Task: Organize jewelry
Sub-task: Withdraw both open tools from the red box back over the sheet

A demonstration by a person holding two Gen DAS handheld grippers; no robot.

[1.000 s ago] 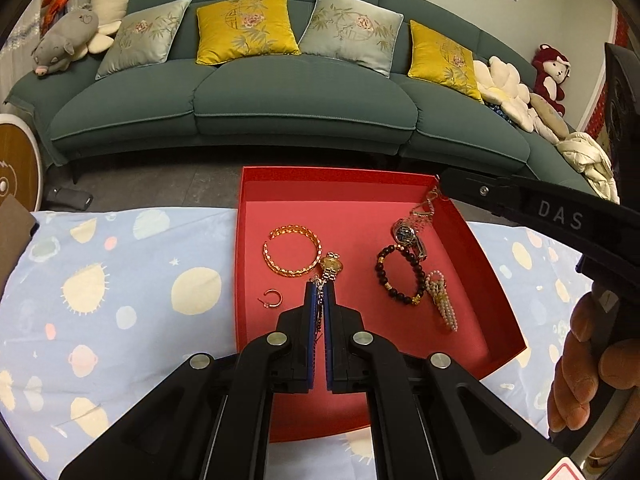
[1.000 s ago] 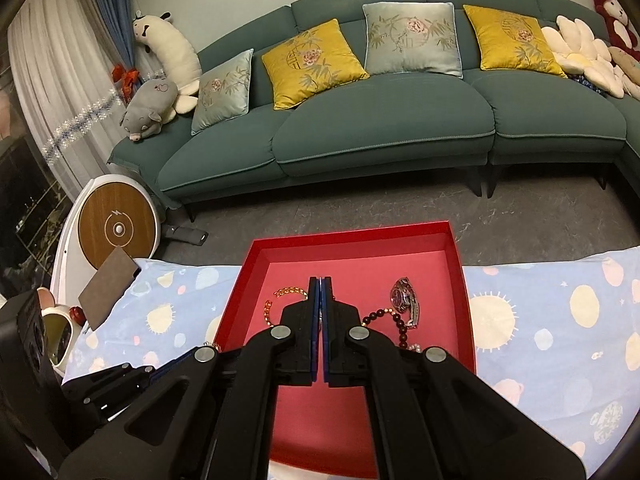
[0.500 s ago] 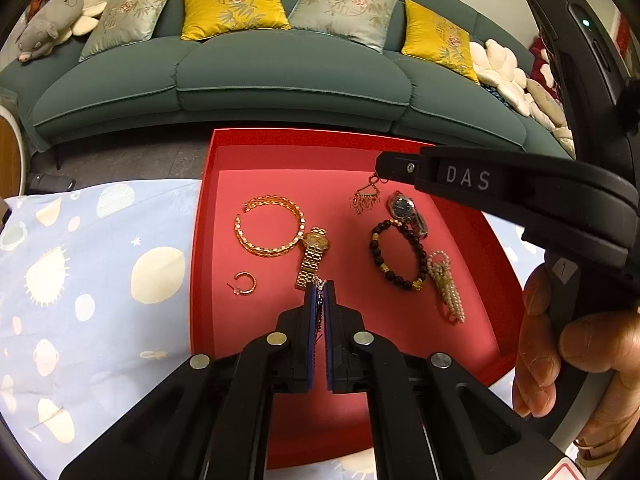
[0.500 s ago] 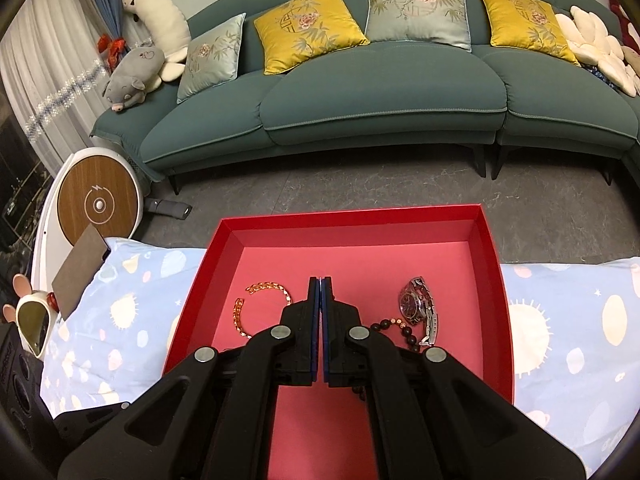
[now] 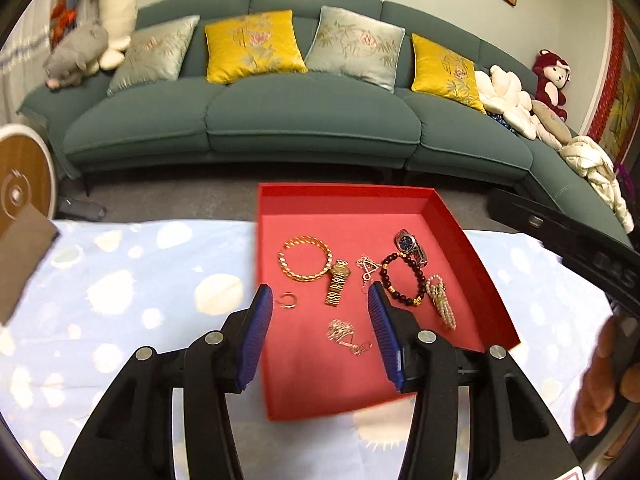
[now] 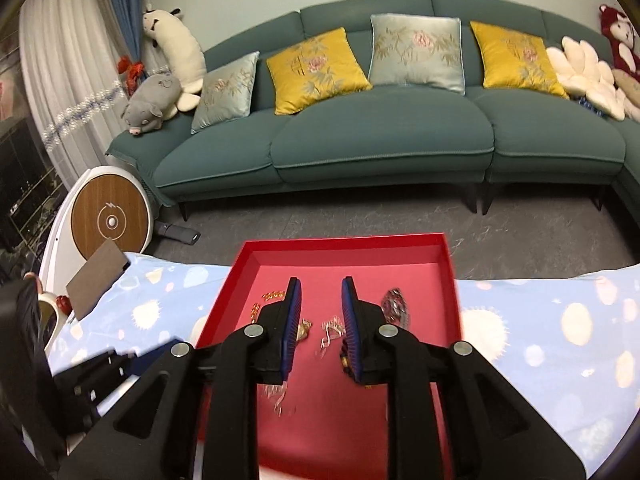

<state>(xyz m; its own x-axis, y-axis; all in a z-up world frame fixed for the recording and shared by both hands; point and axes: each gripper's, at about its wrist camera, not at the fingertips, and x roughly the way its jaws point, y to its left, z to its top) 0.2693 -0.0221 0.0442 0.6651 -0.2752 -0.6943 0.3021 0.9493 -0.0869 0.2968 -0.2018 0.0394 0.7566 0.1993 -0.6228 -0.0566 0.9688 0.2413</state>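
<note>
The jewelry lay spread in the red tray [image 5: 460,236] on the spotted cloth [image 5: 120,280]. Only the left view showed the gold bangle [image 5: 306,259] whole; the right view hid most pieces. The left gripper [image 5: 320,300] and right gripper [image 6: 320,300] were both opening, holding nothing.

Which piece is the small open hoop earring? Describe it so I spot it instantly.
Find the red tray on the spotted blue cloth. Along its left wall, below the big gold bangle, lies the hoop earring. It is the smallest piece there, a single gapped ring lying alone.
</note>
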